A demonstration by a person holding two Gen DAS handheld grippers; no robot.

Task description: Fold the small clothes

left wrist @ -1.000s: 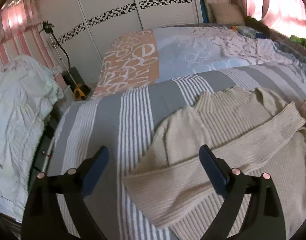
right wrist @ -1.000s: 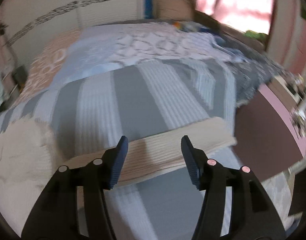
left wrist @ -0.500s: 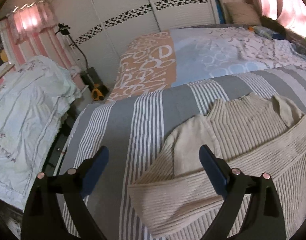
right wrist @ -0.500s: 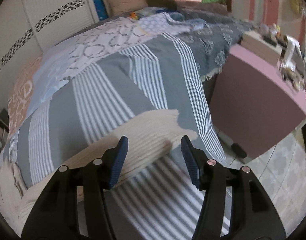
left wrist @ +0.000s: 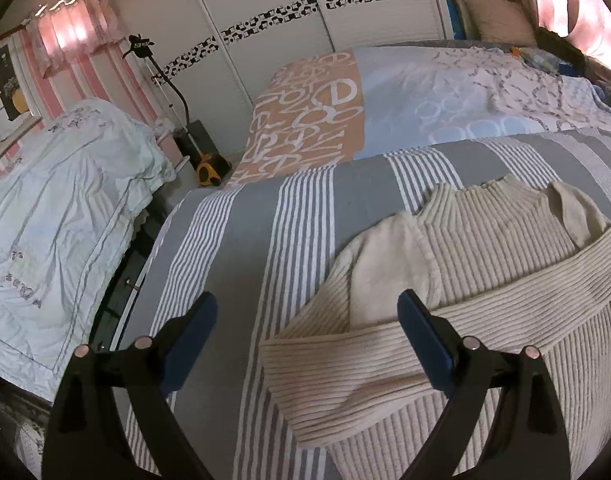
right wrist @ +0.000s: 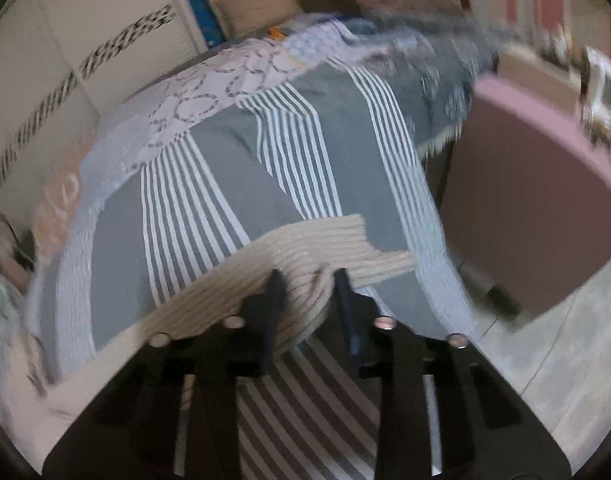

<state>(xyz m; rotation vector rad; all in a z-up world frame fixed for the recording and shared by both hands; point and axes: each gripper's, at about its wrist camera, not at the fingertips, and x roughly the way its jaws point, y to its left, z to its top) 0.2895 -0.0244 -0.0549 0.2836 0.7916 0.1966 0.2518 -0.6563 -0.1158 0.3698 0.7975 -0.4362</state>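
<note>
The right hand-held gripper (right wrist: 307,300) pinches a sleeve cuff (right wrist: 325,244) of the cream ribbed sweater (left wrist: 485,288), while the left hand-held gripper (left wrist: 307,336) hangs wide open above the other folded-in sleeve (left wrist: 345,364). The sweater lies flat on the striped bed cover (left wrist: 233,248); one sleeve looks done, so this sleeve and the body folds remain.

A bed (left wrist: 325,216) is covered by a grey-and-white striped bedspread (left wrist: 241,248), beyond which an orange letter-printed and pale blue circle-printed quilt (left wrist: 385,100) is spread. White wardrobe doors (left wrist: 265,8) banded with a black-and-white pattern are set behind it, pink striped curtains (left wrist: 65,40) are lit from behind at the left, and a rumpled pale sheet (left wrist: 57,208) is heaped beside the bed. In the right wrist view a pink-topped brown cabinet (right wrist: 537,200) is seen standing on a pale tiled floor (right wrist: 553,360) by the bed's edge.
</note>
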